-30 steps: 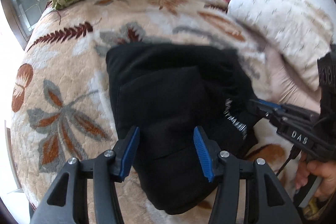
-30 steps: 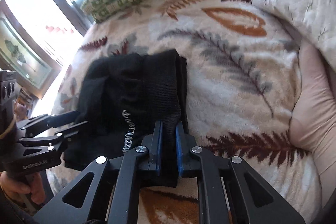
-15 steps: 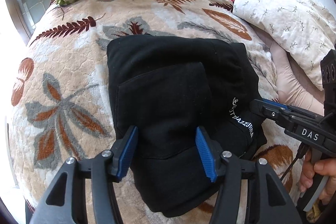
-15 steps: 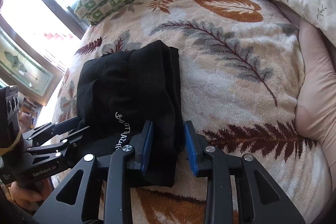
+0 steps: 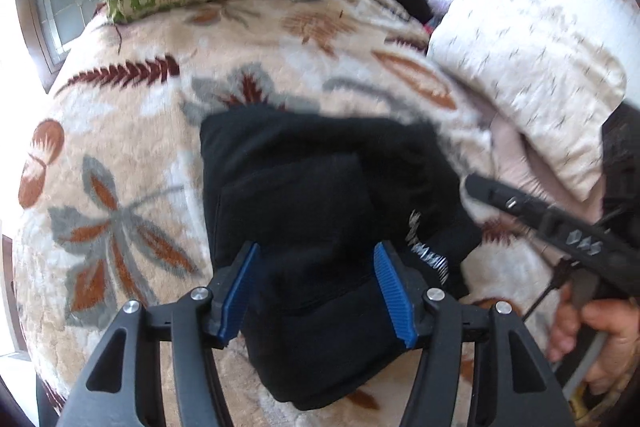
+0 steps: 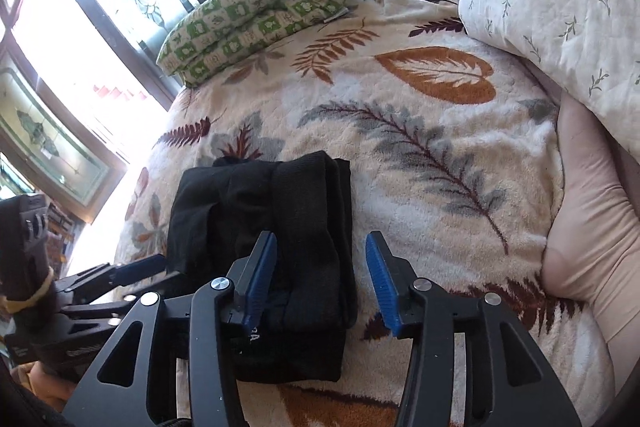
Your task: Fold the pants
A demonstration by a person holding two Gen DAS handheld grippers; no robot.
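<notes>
Since the earlier frame the right claw had let go of the pants, its jaws having just been opening to straddle the bundle's right edge. Released too, the left claw hovered over the folded black bundle near the bed's front edge. Lifting both claws straight up would probably keep the fold intact.

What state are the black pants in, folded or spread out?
Folded. The black pants lie as a compact stacked bundle on the leaf-print blanket, layered edges showing along one side, no legs stretched out.
</notes>
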